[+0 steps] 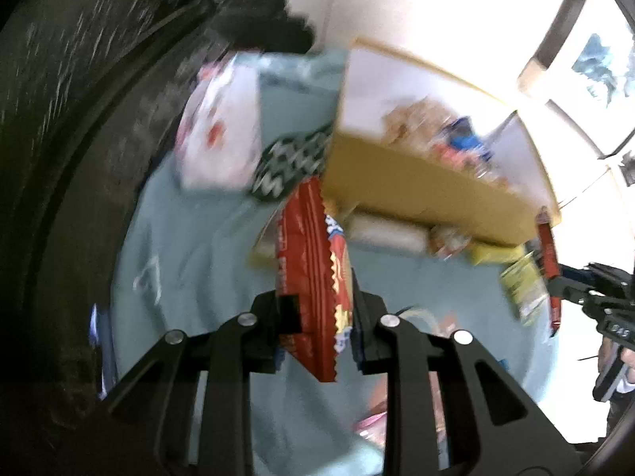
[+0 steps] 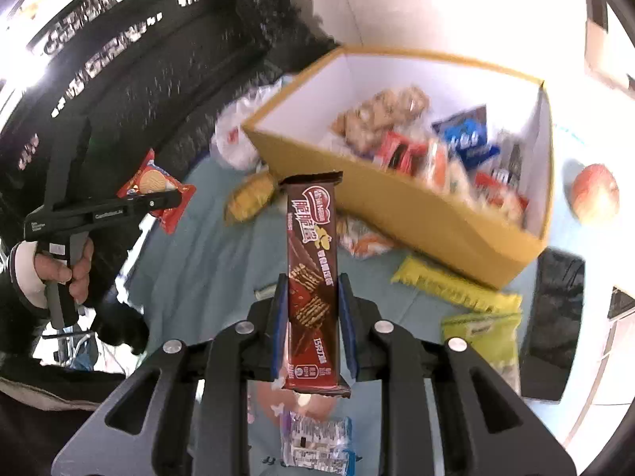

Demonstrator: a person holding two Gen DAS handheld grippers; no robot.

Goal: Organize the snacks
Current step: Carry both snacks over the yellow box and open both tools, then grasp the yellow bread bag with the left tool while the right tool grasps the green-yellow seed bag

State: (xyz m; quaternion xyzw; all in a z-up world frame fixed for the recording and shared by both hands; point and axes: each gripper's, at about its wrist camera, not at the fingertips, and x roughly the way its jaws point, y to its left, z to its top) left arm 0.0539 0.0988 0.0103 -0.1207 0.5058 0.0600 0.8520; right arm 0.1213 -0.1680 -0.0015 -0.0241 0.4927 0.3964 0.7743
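Red and brown packets held over the blue cloth

Red biscuit packet (image 1: 313,277) sits clamped between the jaws of the left gripper (image 1: 317,317), standing upward from it. The brown wafer bar (image 2: 312,277) is gripped in the same way by the right gripper (image 2: 312,309), its long side pointing toward the yellow box (image 2: 416,214). Both hang above the light blue cloth (image 2: 190,269).

The left wrist view is strongly blurred; print on the red packet cannot be read there, and the box contents are only coloured smears. The right wrist view shows the box filled with snacks, an apple (image 2: 595,194) beside it, yellow packets (image 2: 456,289) on the cloth, and a hand (image 2: 67,265) holding the left gripper.
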